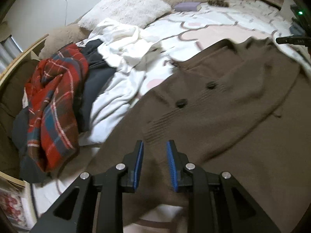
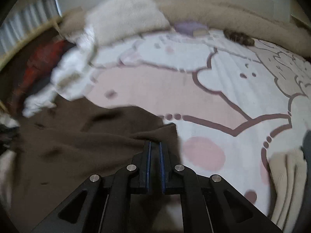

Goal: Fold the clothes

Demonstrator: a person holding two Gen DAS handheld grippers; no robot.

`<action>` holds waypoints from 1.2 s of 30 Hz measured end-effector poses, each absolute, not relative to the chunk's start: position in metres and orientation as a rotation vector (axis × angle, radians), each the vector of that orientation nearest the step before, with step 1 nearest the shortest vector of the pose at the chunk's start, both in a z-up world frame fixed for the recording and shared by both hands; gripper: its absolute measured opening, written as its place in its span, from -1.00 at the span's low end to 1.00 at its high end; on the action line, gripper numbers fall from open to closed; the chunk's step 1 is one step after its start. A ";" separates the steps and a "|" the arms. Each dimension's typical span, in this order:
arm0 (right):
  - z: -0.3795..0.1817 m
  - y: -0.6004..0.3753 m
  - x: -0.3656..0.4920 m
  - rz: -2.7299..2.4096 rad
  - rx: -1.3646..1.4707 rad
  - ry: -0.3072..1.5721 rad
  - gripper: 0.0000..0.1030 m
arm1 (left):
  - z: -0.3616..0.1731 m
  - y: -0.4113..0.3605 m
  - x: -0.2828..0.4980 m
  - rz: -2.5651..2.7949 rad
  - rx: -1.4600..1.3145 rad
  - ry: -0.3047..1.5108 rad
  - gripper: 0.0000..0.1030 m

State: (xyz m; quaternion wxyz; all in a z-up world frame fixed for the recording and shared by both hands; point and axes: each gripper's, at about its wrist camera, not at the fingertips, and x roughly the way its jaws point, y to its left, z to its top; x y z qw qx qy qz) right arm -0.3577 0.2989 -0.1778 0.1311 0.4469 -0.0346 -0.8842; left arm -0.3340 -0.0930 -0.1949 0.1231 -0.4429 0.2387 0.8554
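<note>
A brown knit cardigan (image 1: pixel 223 104) with two dark buttons lies spread on the bed. In the left wrist view my left gripper (image 1: pixel 155 145) stands open low over its near hem, and brown knit shows in the gap between the blue pads. In the right wrist view the cardigan (image 2: pixel 77 145) fills the lower left, blurred. My right gripper (image 2: pixel 155 144) is shut on the cardigan's edge near a corner, its fingers almost together with dark fabric pinched between them.
A pile of clothes lies to the left: a red plaid garment (image 1: pixel 52 97), a dark navy one (image 1: pixel 95 81) and a white one (image 1: pixel 124 44). Behind are a fluffy white pillow (image 1: pixel 126 5) and a purple book (image 1: pixel 186 5). The patterned pink and white bedspread (image 2: pixel 223 89) stretches right.
</note>
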 end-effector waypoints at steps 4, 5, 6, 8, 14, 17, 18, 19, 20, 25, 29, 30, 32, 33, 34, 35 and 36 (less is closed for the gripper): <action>-0.190 0.274 -0.318 -2.399 1.372 0.105 -0.89 | -0.215 -0.073 -0.322 2.392 -1.288 0.759 -0.47; -0.200 0.271 -0.313 -2.384 1.416 0.156 -0.89 | -0.224 -0.071 -0.322 2.369 -1.317 0.791 -0.47; -0.209 0.269 -0.307 -2.374 1.446 0.192 -0.90 | -0.231 -0.074 -0.322 2.366 -1.328 0.806 -0.46; -0.216 0.281 -0.293 -2.398 1.397 0.140 -0.90 | -0.235 -0.081 -0.322 2.374 -1.342 0.782 -0.46; -0.221 0.289 -0.278 -2.427 1.385 0.078 -0.89 | -0.224 -0.105 -0.319 2.440 -1.350 0.644 -0.16; -0.223 0.293 -0.270 -2.441 1.378 0.046 -0.89 | -0.217 -0.129 -0.318 2.515 -1.364 0.520 -0.16; -0.224 0.295 -0.267 -2.445 1.376 0.036 -0.89 | -0.215 -0.143 -0.309 2.555 -1.380 0.443 -0.16; -0.225 0.295 -0.265 -2.452 1.372 0.034 -0.89 | -0.213 -0.157 -0.300 2.592 -1.394 0.365 -0.16; -0.226 0.292 -0.262 -2.470 1.358 0.066 -0.89 | -0.211 -0.171 -0.292 2.628 -1.407 0.285 -0.17; -0.228 0.282 -0.256 -2.530 1.348 0.153 -0.84 | -0.200 -0.240 -0.247 2.780 -1.457 -0.141 -0.14; -0.229 0.286 -0.255 -2.529 1.328 0.126 -0.84 | -0.192 -0.295 -0.212 2.861 -1.475 -0.509 0.30; -0.229 0.290 -0.256 -2.527 1.322 0.101 -0.84 | -0.190 -0.309 -0.202 2.879 -1.472 -0.598 0.31; -0.230 0.294 -0.255 -2.524 1.308 0.055 -0.84 | -0.191 -0.330 -0.182 2.925 -1.441 -0.692 0.32; -0.230 0.294 -0.255 -2.525 1.304 0.051 -0.84 | -0.191 -0.342 -0.175 2.945 -1.425 -0.746 0.32; -0.231 0.294 -0.254 -2.527 1.300 0.046 -0.84 | -0.191 -0.355 -0.167 2.964 -1.408 -0.801 0.32; -0.231 0.294 -0.254 -2.528 1.297 0.042 -0.84 | -0.191 -0.368 -0.160 2.980 -1.389 -0.860 0.32; -0.231 0.293 -0.254 -2.531 1.293 0.042 -0.84 | -0.192 -0.381 -0.155 2.985 -1.367 -0.927 0.32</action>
